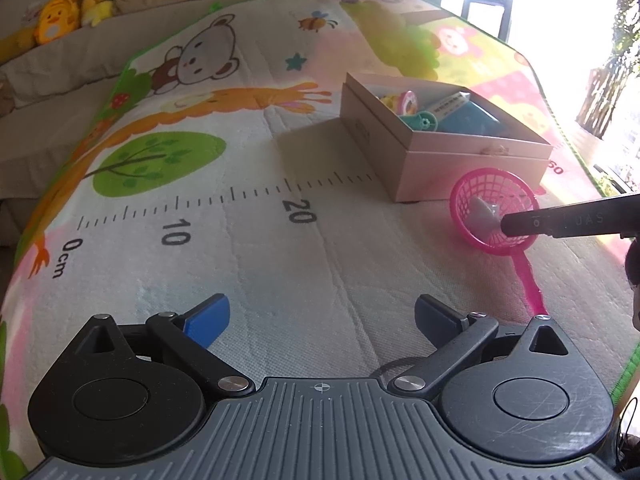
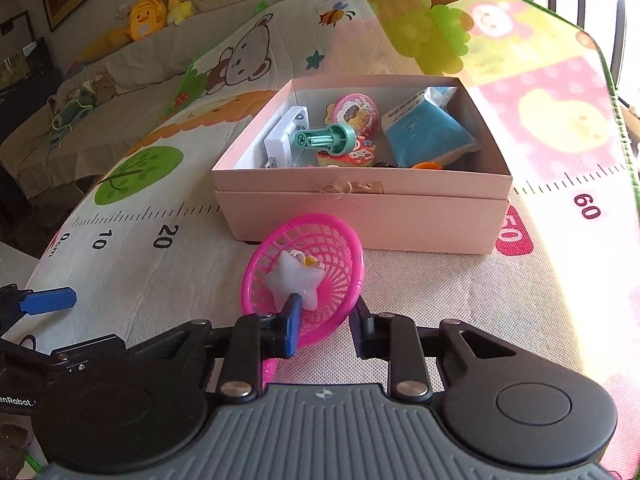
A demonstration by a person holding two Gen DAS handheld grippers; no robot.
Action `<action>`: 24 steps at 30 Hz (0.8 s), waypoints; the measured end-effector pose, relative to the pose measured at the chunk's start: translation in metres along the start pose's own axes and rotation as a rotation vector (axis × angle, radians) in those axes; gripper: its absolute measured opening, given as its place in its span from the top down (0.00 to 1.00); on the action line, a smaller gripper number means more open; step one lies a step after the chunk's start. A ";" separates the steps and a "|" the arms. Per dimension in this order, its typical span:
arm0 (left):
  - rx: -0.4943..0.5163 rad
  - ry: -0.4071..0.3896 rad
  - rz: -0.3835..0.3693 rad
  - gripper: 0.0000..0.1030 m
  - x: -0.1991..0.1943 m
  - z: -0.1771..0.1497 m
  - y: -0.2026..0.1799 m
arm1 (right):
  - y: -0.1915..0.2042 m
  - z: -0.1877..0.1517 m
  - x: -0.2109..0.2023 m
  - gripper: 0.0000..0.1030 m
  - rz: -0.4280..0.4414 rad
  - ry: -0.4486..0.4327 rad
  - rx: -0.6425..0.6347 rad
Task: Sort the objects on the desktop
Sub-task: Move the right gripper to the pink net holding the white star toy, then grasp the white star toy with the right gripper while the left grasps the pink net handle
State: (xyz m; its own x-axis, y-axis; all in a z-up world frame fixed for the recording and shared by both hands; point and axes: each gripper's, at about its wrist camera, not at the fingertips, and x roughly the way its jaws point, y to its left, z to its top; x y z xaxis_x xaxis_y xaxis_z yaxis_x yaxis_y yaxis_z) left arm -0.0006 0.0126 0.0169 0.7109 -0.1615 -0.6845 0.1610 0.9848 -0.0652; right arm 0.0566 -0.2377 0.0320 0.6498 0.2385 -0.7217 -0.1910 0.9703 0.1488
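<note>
One hot-pink mesh scoop [image 2: 316, 276] lay tilted, pale star toy [image 2: 294, 282] inside; right tool [image 2: 326, 320] clamped its rim, left tool [image 1: 322, 318] gaped empty.

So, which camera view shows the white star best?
The right wrist view: the star lies close and central in the pink net, with its points clear. The left wrist view shows only a small grey part of it, partly covered by the right gripper.
</note>
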 end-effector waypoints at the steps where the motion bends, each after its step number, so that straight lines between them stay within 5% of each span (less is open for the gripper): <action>1: 0.001 0.001 0.000 0.01 0.000 0.000 -0.001 | 0.000 0.001 -0.001 0.85 0.007 -0.001 0.001; 11: 0.033 0.007 -0.040 0.01 0.005 0.010 -0.020 | -0.011 -0.002 -0.006 0.88 -0.026 -0.028 0.004; 20: 0.126 -0.003 -0.187 0.01 0.017 0.036 -0.079 | -0.041 -0.005 -0.020 0.91 0.002 -0.071 0.085; 24: 0.187 0.006 -0.195 0.01 0.024 0.031 -0.102 | -0.050 -0.003 -0.020 0.91 0.005 -0.080 0.096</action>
State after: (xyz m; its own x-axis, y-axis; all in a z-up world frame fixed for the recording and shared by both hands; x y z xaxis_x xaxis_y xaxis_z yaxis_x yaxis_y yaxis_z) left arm 0.0211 -0.0941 0.0298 0.6502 -0.3457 -0.6766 0.4181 0.9063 -0.0613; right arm 0.0511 -0.2910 0.0372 0.7062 0.2419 -0.6654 -0.1250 0.9677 0.2191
